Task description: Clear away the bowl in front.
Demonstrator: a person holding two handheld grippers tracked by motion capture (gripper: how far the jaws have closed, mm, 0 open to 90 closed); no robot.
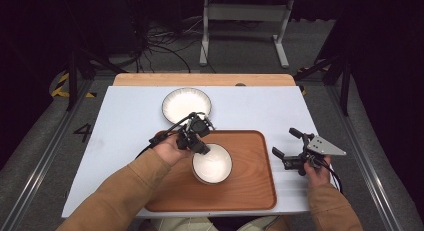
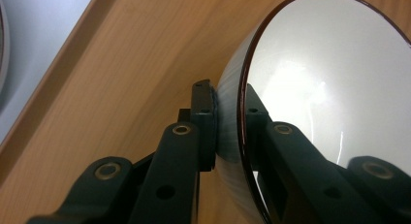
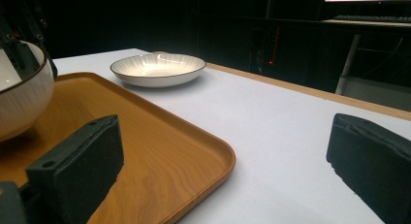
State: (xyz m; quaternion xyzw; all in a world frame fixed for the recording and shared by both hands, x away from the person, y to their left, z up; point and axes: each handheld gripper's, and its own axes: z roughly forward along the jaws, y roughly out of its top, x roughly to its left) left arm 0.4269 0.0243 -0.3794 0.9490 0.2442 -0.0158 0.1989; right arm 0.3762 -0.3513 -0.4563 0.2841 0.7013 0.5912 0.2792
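We grip the bowl (image 1: 212,163) by its rim over the tray (image 1: 250,188).

Our left gripper (image 1: 202,148) is clamped on the bowl's near-left rim: in the left gripper view one jaw presses the ribbed outer wall and the other sits inside against the white glaze, with the dark rim line between them. The bowl (image 2: 329,88) is over the wooden tray's middle, and from the right gripper view it looks to be at or just above the tray (image 3: 160,151) floor; we cannot tell if it touches. Our right gripper (image 1: 287,146) rests on the white table (image 1: 125,126) just right of the tray, jaws spread wide with nothing between them. A shallow plate (image 1: 186,103) sits beyond the tray, apart from it.
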